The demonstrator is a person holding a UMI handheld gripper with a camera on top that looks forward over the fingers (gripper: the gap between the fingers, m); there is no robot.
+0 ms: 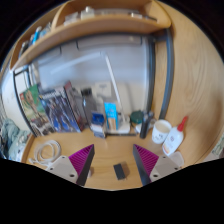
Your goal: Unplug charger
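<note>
The hand-held gripper (113,166) is released: its two fingers stand apart, and the magenta pads (80,159) on their inner faces have a wide gap between them. Nothing is held. Between the fingers, on the wooden surface (105,148), lies a small dark flat thing (120,172), apart from both pads.

A white charger (172,143) lies on the surface just beside the right finger, on its outer side; whether it sits in a socket I cannot tell. Near it stands a white cup (161,128), and a white bottle with a red cap (181,126) leans close by. Left of the left finger lies a coiled white cable (46,152).

Beyond the fingers, at the back of the surface, stand a blue box (98,122) and some upright packages (58,108). A thin white cable (113,85) hangs down the pale wall there. Above all this runs a wooden shelf (95,32) with small things on it, too small to name.
</note>
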